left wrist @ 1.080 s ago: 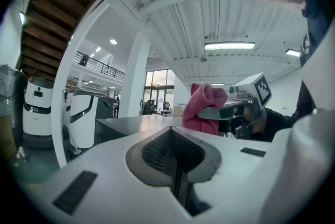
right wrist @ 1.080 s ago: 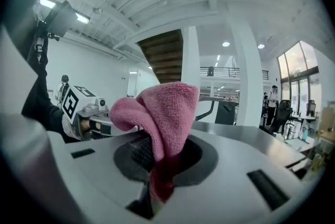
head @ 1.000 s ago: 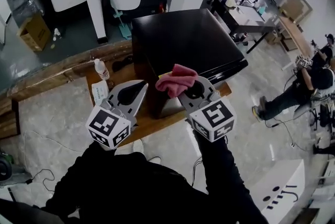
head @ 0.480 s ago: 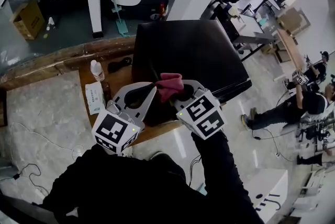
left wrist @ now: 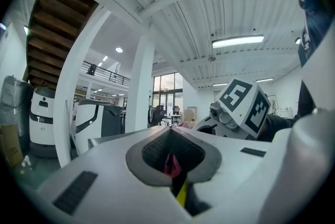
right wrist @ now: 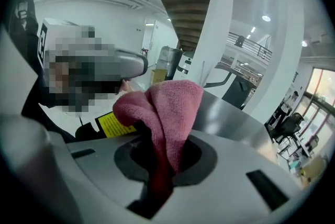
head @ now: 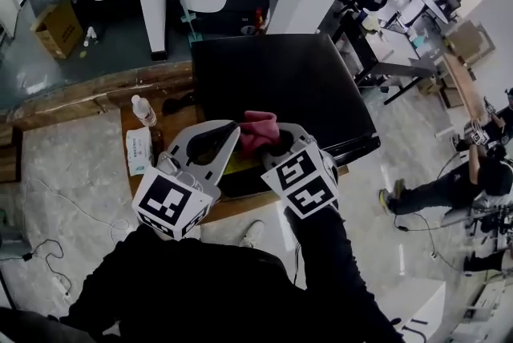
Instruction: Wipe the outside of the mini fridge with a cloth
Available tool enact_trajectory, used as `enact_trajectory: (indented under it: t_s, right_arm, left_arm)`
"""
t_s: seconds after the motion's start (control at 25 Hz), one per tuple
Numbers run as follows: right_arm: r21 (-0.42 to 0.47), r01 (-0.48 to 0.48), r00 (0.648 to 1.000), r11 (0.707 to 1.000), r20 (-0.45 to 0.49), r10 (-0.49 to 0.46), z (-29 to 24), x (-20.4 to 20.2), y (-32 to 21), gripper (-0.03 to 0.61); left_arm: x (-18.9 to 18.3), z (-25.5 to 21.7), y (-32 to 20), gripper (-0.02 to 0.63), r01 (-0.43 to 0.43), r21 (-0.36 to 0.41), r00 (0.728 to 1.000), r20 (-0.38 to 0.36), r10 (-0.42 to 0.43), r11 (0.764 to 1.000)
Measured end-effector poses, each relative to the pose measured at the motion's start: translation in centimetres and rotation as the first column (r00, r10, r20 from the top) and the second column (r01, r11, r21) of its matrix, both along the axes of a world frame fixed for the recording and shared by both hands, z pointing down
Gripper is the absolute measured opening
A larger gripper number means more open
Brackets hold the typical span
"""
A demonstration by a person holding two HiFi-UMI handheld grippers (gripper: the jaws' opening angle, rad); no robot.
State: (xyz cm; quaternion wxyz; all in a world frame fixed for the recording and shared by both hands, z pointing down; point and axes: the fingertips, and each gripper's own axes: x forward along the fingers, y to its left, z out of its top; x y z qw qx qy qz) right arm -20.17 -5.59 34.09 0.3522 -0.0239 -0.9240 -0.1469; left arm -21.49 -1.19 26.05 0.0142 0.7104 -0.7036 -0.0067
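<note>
**Q:** Head view: what is the status of the tooling and the workpiece?

**A:** The mini fridge (head: pixel 280 77) stands on a low wooden worktop (head: pixel 240 205) with its black top facing up. The right gripper (head: pixel 278 139) is clamped on the pink cloth (head: pixel 258 127), which is held over the near edge of that top. Contact with the surface cannot be confirmed. The left gripper (head: pixel 230 133) lies just beside the cloth. A water bottle (head: pixel 143 109) stands on the worktop to the left of the fridge.

**Q:** Left gripper view?

**A:** The jaws are closed on each other and carry nothing. Through the slit between them, only a sliver of cloth (left wrist: pixel 171 164) and a yellow label (left wrist: pixel 181 194) show beyond.

**Q:** Right gripper view?

**A:** The cloth (right wrist: pixel 162 108) is pinched between the jaws, with a bunched fold standing above them. The fridge top (right wrist: pixel 230 113) lies behind it.

**Q:** Recommended procedure for this step?

**A:** Wiping appears to be only starting.
1. Lower the bunched fold flat onto the panel, so that fabric and not jaw metal meets the finish.
2. Use straight, overlapping strokes across the top, then wipe the sides and the door.
3. Keep the grip firm, because a dragging cloth may pull free.
4. Hold the left gripper out of the stroke path, or use it to brace the cabinet.
5. Keep clear of the water bottle.
</note>
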Motion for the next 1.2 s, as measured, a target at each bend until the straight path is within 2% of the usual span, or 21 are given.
enact_trajectory:
  t_s: [0.28, 0.6, 1.0, 1.2]
  right_arm:
    - [-0.061, 0.034, 0.999, 0.998, -0.001, -0.034, -0.4, 4.0, -7.7, 0.054]
    - [-0.070, -0.043, 0.999, 0.997, -0.017, 0.042, -0.3, 9.1, -17.9, 0.054]
    - [-0.101, -0.162, 0.987, 0.982, -0.012, 0.161, -0.2, 14.4, -26.8, 0.054]
    - [-0.053, -0.192, 0.981, 0.980, -0.040, 0.190, -0.4, 15.6, -29.5, 0.054]
  left_arm:
    - [4.4, -2.0, -6.5, 0.006, 0.041, -0.024, 0.997, 0.070, -0.039, 0.999]
    - [9.4, -2.8, -12.3, 0.006, 0.033, -0.039, 0.996, 0.086, -0.029, 0.999]
    - [12.1, -2.4, -14.9, 0.006, 0.060, -0.047, 0.995, 0.087, -0.055, 0.997]
    - [12.7, -2.8, -14.9, 0.006, 0.092, -0.044, 0.992, 0.092, -0.087, 0.995]
